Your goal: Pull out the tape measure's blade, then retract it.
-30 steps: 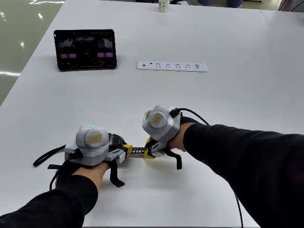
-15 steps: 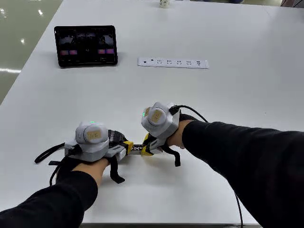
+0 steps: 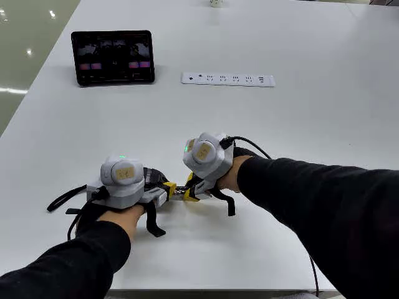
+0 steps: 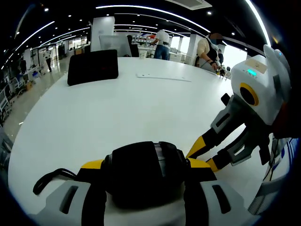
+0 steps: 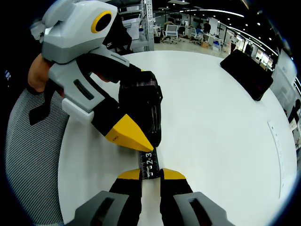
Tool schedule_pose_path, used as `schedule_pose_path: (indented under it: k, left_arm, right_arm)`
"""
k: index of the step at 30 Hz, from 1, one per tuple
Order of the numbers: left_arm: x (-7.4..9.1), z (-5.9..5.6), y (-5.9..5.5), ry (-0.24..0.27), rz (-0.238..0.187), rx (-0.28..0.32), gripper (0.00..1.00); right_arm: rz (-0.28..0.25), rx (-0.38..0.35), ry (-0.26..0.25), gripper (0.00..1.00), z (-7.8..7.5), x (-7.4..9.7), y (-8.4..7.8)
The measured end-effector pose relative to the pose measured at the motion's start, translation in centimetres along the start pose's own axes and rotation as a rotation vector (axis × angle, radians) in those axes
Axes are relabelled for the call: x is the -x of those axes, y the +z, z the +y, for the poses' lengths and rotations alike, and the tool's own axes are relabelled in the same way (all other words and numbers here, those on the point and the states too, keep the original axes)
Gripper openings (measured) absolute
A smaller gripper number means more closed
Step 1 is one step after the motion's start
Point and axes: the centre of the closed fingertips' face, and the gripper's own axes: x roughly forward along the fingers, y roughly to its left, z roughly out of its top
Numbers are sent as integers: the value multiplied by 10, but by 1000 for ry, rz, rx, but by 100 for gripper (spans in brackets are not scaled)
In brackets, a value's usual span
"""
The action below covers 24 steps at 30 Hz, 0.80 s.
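- The broad white workbench top (image 3: 299, 124) is carrying the work near its front edge.
- The left gripper (image 3: 163, 190) is clamping the black rounded plastic tape measure case (image 4: 143, 172), with its jaws pressing against both sides, low over the bench.
- The right gripper (image 5: 151, 174) is pinching the narrow dark numbered blade (image 5: 148, 162) just beside the case mouth, and only a short length is showing.
- Risk, as judged: the thin blade is liable to slip out of the pinch and snap back. It could also kink if the pull is running off-line from the case.
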Motion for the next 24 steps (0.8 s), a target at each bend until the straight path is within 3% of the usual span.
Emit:
schedule_pose_path:
  k: [24]
  left_arm:
    - [0,1,0,-3,0,6,62]
  right_arm:
    - [-41,-26,3,11,2,-6,12]
